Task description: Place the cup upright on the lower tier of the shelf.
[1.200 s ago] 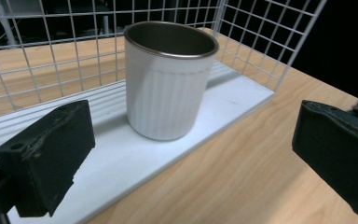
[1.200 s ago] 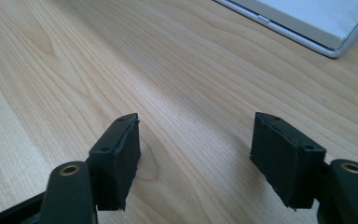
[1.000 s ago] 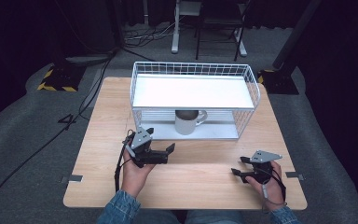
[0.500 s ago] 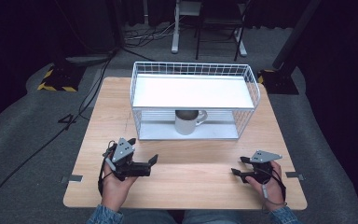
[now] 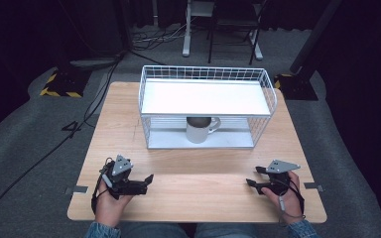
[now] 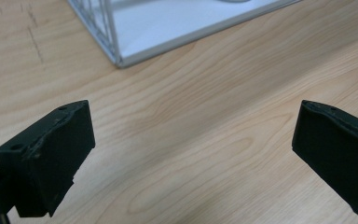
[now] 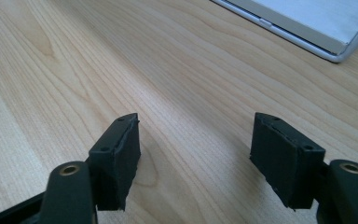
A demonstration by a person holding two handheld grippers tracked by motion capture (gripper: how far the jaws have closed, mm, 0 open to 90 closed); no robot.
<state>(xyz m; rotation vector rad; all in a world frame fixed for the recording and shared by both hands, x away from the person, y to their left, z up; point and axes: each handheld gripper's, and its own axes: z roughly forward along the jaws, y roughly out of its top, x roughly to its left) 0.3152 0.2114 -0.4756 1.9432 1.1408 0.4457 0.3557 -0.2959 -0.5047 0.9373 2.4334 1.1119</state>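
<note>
Well, the wooden table (image 5: 198, 186) carried a white wire rack (image 5: 206, 106) w/ a solid white shelf on top, set toward 12 o'clock of the tabletop. Under that shelf, on the rack's base, a white mug (image 5: 201, 130) stood upright, handle turned to 3 o'clock. Wire mesh closed the rack's ends; its front looked open toward the person. Bare wood lay btwn the rack and both tools, nothing in the way. Beyond the table: grey carpet, cables, a yellow-black striped block at 10 o'clock.

Left gripper (image 5: 146, 181) sat at approx. 7 o'clock of the tabletop, held in the left hand (image 5: 110, 201), jaws pointing to 3 o'clock. In the left gripper view its jaws stood wide apart over bare wood, clamping nothing, rack corner ahead at 11 o'clock.

Right gripper (image 5: 252, 177) sat at approx. 5 o'clock, jaws pointing to 9 o'clock, spread apart, moderately, w/ only wood grain btwn them. Both were well apart from the mug.
</note>
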